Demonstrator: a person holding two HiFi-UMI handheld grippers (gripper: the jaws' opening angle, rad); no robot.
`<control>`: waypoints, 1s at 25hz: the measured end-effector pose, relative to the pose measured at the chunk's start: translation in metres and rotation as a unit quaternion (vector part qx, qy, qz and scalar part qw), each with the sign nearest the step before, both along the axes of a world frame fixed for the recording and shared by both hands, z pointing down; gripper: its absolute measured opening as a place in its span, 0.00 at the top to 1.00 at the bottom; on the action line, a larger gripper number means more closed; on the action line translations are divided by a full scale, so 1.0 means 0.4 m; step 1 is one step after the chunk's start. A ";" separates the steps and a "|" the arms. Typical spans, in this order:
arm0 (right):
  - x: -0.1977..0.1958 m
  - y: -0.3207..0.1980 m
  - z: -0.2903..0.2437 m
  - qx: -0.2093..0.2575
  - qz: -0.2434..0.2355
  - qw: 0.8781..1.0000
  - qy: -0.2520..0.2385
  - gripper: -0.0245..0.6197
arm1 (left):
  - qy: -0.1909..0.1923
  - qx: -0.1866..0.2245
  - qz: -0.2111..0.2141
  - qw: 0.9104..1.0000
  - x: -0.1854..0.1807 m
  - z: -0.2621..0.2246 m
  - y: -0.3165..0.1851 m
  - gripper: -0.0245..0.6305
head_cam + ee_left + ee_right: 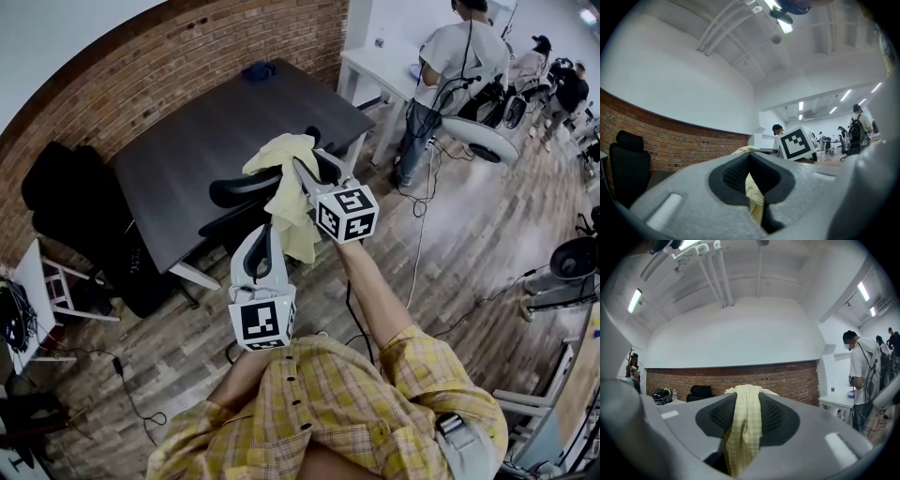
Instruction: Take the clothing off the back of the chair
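We've got the yellow checked shirt [289, 202] pinched in both grippers, bunched up at the top and hanging down in front of the black office chair [234, 190]. We honestly can't tell if it's touching the chair back or not. The left gripper [265, 232] has its jaws almost together, nipping a thin fold of the fabric. The right gripper [302, 169], further out, has its jaws clamped on a thicker bunch, so they sit partway apart. The chair's pushed up to the dark tabletop [206, 131], with a brick wall [141, 75] behind that.
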State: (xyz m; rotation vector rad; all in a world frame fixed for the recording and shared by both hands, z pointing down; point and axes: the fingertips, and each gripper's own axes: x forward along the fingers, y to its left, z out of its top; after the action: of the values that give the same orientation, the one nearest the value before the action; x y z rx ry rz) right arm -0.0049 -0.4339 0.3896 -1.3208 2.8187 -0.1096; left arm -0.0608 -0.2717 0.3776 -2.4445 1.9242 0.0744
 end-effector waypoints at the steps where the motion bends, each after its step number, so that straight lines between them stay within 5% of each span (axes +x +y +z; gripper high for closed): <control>1: 0.003 0.008 -0.013 0.005 0.001 1.000 -0.002 0.74 | 0.001 0.001 0.001 1.000 0.001 -0.002 0.003 0.96; 25: 0.095 0.200 -0.264 0.084 0.050 0.995 -0.032 0.74 | 0.002 0.030 0.026 0.999 0.035 -0.073 0.078 0.96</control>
State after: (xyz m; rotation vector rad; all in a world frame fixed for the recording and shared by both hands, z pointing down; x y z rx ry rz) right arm 0.0332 -0.3537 0.2840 -1.3914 2.6371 0.0838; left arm -0.0467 -0.2406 0.3483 -2.4572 1.8333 0.1362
